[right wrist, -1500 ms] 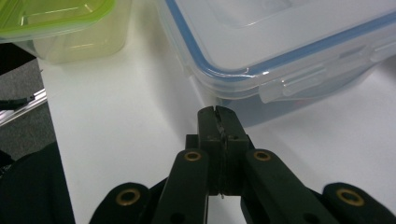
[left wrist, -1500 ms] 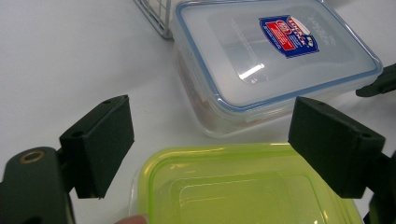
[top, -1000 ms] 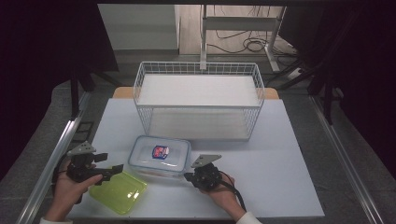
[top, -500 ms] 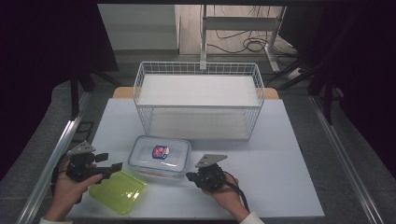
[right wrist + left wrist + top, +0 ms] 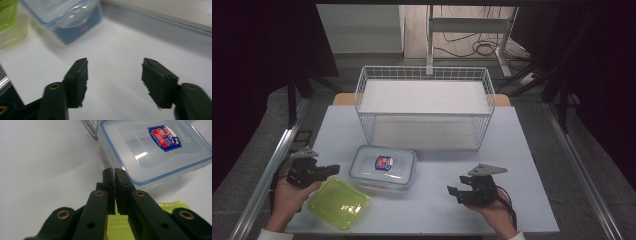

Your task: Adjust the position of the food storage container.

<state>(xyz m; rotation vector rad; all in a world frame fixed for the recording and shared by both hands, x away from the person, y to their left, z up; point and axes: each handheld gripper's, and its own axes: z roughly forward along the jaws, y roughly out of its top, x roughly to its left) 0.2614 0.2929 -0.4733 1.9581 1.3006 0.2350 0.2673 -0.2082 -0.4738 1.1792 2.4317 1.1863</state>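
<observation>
I look down on a pale surface [image 5: 512, 150] with dark floor and cables behind it. Largest on it is the white wire basket [image 5: 425, 107] at the far side, nothing inside that I can see. In front of it sits the clear lidded container [image 5: 383, 166] with a blue seal and a red-and-blue label, and touching its near-left corner lies the green container [image 5: 338, 203]. My left hand-held gripper [image 5: 333, 168] hangs over the green container's far edge, jaws pressed together with nothing between them, pointing at the clear container's side. My right hand-held gripper [image 5: 451, 192] rests well to the right of the clear container, jaws spread wide. I judge this the approach step: next I would bring the right one to the clear container's edge and close on it.
</observation>
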